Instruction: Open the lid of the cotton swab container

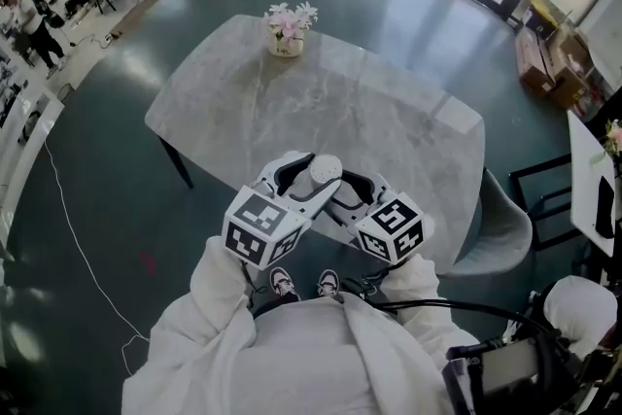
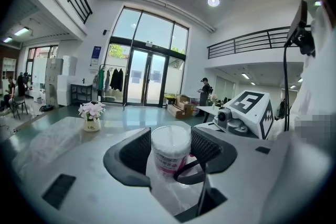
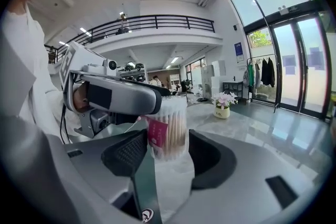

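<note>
The cotton swab container (image 1: 324,168) is a clear tub with a white lid and a pink label, held in the air over the near edge of the table between both grippers. In the left gripper view its white lid end (image 2: 170,139) sits between the pads of my left gripper (image 2: 170,148), which is shut on it. The right gripper view has the swab-filled body (image 3: 169,131) pinched by my right gripper (image 3: 167,148); a finger of the left gripper (image 3: 118,96) crosses its top and hides the lid. The lid looks seated on the tub.
The grey marble table (image 1: 389,112) carries a small vase of pink flowers (image 1: 289,29) at its far end. A grey chair (image 1: 501,228) stands at the right corner. Cardboard boxes (image 1: 554,58) lie by the glass doors, and people (image 1: 29,19) sit far left.
</note>
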{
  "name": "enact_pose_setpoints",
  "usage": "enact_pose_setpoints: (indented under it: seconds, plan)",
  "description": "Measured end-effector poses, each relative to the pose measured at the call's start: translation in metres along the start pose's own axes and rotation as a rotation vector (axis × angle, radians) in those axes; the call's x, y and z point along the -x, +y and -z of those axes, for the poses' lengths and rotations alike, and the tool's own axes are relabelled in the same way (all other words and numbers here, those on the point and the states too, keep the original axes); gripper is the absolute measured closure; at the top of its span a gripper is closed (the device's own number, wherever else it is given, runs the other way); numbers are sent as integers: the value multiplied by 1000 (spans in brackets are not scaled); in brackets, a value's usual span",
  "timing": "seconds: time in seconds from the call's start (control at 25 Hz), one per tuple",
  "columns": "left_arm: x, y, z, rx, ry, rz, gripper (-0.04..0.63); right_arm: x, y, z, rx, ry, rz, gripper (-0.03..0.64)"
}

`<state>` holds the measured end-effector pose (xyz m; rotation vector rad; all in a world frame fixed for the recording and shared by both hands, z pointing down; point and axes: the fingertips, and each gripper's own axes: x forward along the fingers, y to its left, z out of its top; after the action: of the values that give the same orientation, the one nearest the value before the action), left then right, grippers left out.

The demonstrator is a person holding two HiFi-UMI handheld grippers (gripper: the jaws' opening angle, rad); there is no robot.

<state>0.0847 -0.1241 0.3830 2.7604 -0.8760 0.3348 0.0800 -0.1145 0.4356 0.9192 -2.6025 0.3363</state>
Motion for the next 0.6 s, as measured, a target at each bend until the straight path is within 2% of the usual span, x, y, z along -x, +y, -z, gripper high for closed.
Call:
enact_pose_setpoints:
  seconds: [0.32,0.48,0.6]
  plan:
    - [7,6,-4,57,20,-64,357,-10,7,-9,-14,-22,5,330]
    - [10,6,-8,44,50,-41,357,-9,8,-15,9,-39,-11,327]
    - [15,6,-10,71,93,-6,359,-8,13,-17,42,-48,-30,328]
